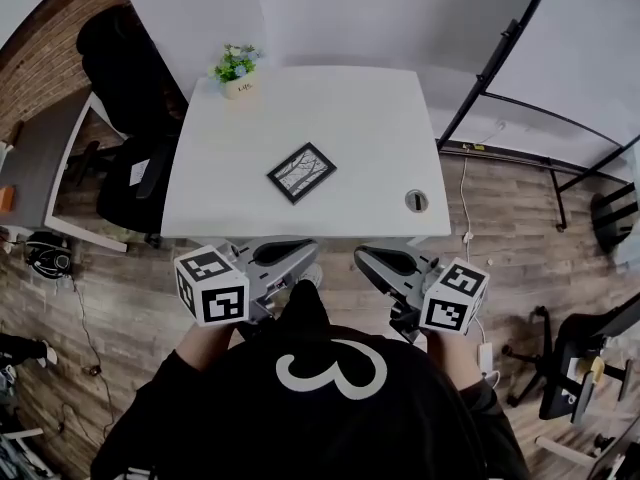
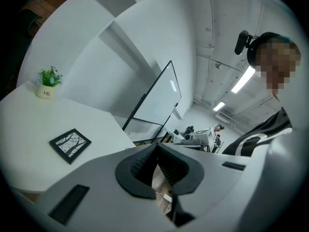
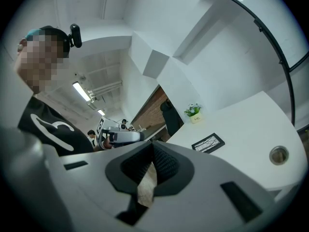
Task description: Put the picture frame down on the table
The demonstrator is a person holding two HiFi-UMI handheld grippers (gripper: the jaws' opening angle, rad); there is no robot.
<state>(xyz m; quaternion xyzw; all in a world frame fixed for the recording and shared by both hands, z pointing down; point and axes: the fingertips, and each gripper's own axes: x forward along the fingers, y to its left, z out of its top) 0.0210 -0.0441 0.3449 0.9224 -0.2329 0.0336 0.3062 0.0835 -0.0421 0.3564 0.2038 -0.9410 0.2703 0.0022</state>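
Both tools are drawn in close to my chest. My left gripper (image 1: 306, 258) and my right gripper (image 1: 364, 257) point ahead and slightly inward, tips near each other but apart. The left gripper view shows its jaws pressed together with nothing between the pads, and the right gripper view shows the same. My left hand (image 1: 205, 334) and right hand (image 1: 452, 344) grip from below, marker cubes facing up, with black-sleeved arms bent behind them.

This looks like an office: a white counter (image 1: 370, 118) with a cable hole (image 1: 417, 201), black desk chairs (image 1: 125, 58) on a wood floor (image 1: 500, 198), a whiteboard (image 2: 157, 100), another desk (image 1: 40, 158) by a brick wall (image 1: 40, 58), and strip lights (image 2: 243, 79) overhead.
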